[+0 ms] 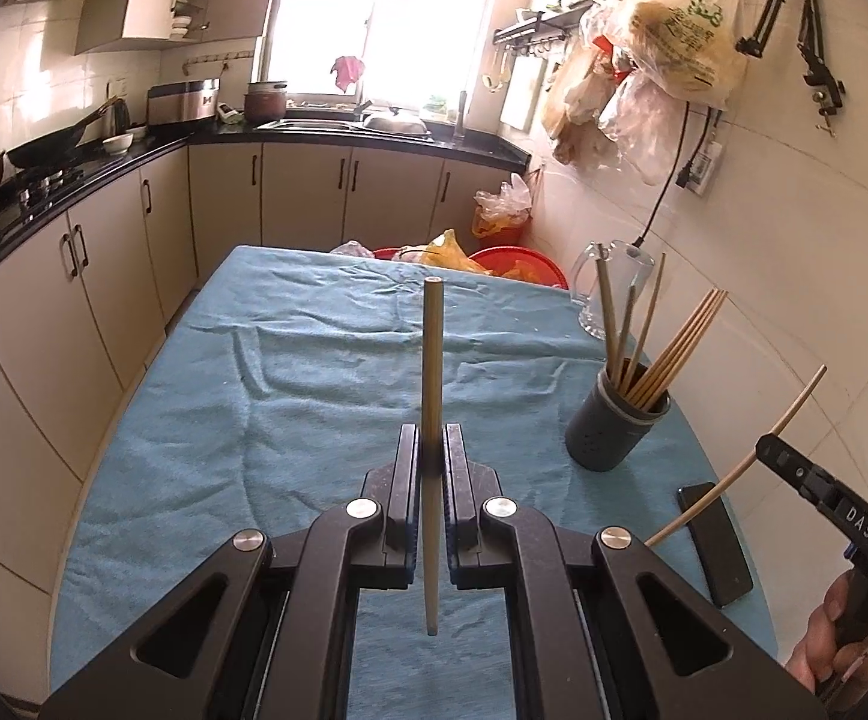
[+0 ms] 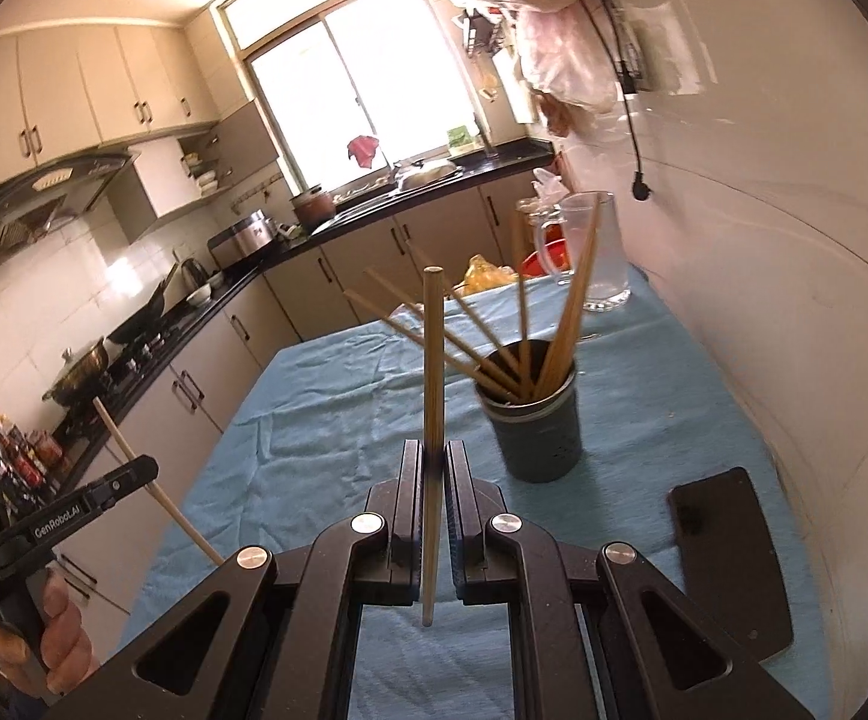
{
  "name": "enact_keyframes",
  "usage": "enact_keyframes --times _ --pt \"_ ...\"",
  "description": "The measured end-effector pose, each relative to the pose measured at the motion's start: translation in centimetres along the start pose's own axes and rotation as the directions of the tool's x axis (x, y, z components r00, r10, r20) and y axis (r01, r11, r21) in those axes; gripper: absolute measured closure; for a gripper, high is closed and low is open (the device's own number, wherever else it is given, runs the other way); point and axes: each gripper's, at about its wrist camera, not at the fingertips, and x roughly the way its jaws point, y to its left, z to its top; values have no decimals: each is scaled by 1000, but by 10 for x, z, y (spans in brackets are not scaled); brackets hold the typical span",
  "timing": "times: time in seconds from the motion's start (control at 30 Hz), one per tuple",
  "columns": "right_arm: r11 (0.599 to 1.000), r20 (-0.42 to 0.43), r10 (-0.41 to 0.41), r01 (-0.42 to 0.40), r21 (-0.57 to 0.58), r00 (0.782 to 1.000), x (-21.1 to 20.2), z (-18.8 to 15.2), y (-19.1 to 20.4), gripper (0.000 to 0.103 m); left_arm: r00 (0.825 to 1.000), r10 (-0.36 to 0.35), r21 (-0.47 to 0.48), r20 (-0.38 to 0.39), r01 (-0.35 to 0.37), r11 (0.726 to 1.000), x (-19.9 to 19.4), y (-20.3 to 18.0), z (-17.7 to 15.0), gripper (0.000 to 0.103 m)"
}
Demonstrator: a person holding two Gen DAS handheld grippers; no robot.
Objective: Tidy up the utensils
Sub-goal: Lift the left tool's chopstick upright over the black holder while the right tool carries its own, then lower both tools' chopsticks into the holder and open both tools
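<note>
Chopsticks, wooden: two are in your grippers, the rest stand in the holder.

- Left chopstick point(image 1: 432, 396): your left gripper point(image 1: 432, 450) has its fingers closed on it about mid-length. It stands nearly upright above the desk, its lower end hanging free between the gripper's arms.
- Right chopstick point(image 2: 432, 396): your right gripper point(image 2: 432, 468) clamps it the same way, fingers closed, shaft close to upright and leaning slightly.
- Holder point(image 1: 617, 429): a dark grey cylindrical cup standing upright on the desk near the wall. It carries a bundle of chopsticks point(image 1: 674, 348) that lean and fan out over its rim.
- Desk point(image 1: 254, 390): covered with a wrinkled blue towel.
- Phone point(image 1: 715, 543): dark, lying flat on the towel just beside the holder, near the desk edge by the wall.
- Glass pitcher point(image 1: 611, 288): clear, with a handle, upright at the far corner of the desk beyond the holder.
- Your hands: part of one hand point(image 2: 56, 630) shows gripping the left gripper's handle in the right wrist view.
</note>
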Motion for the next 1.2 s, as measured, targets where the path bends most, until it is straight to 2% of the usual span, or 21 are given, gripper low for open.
enact_keyframes --times 0.67,1.2 --pt "995 63 -6 0 102 998 -30 21 -57 96 998 -54 117 -14 55 992 12 -73 20 97" --pt "992 110 19 -32 122 994 -44 49 -73 96 994 -109 172 -20 111 979 23 -121 45 97"
